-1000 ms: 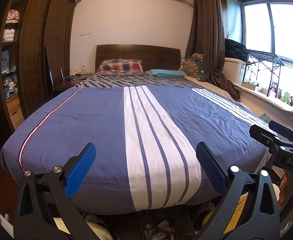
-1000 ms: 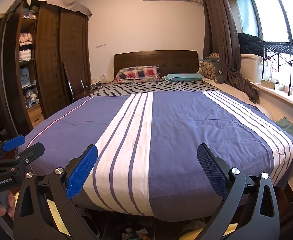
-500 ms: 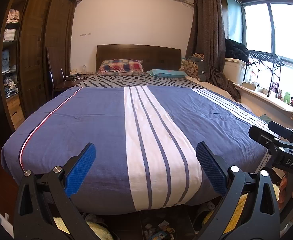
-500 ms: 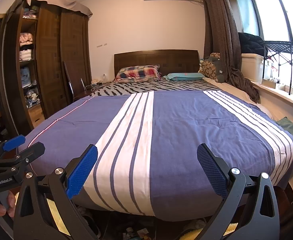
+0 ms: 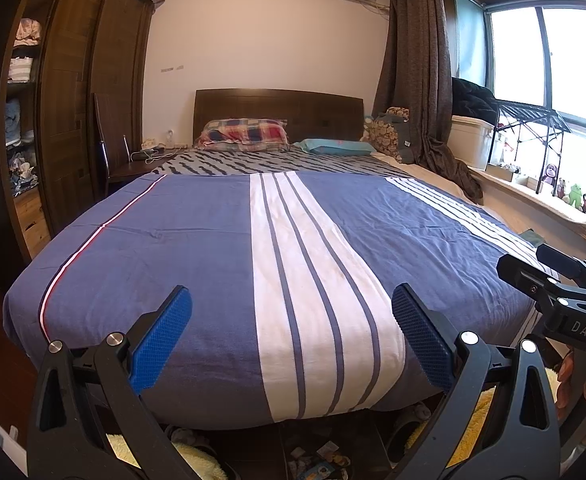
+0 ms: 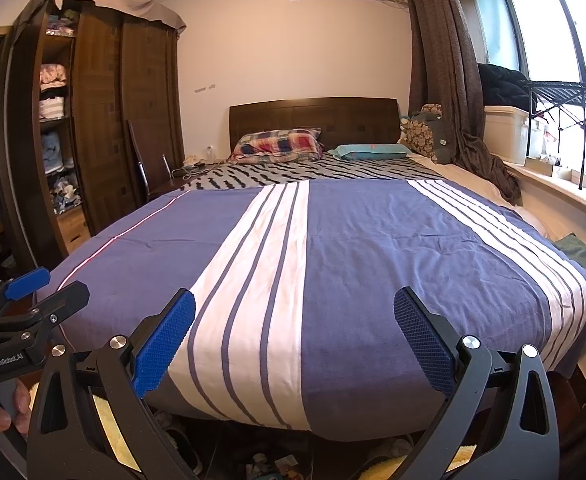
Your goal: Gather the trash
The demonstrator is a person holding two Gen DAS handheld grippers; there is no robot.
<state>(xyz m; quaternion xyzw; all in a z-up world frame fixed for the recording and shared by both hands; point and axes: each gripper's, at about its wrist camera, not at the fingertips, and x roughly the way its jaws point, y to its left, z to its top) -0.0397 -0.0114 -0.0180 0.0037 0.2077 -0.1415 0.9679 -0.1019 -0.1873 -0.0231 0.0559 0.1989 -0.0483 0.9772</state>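
My left gripper is open and empty, held above the foot of a bed with a blue and white striped cover. My right gripper is open and empty too, beside it over the same bed cover. Small scraps of litter lie on the floor under the bed's foot edge, also in the right wrist view. Each gripper shows at the edge of the other's view, the right gripper and the left gripper.
A dark wooden wardrobe with clothes shelves stands left. A chair is by the headboard. Pillows lie at the head. A window ledge with a white box, a rack and toys runs along the right. Slippers and yellow fluffy fabric lie below.
Both views have shifted only very slightly; the grippers stay open and nothing on the bed has moved.
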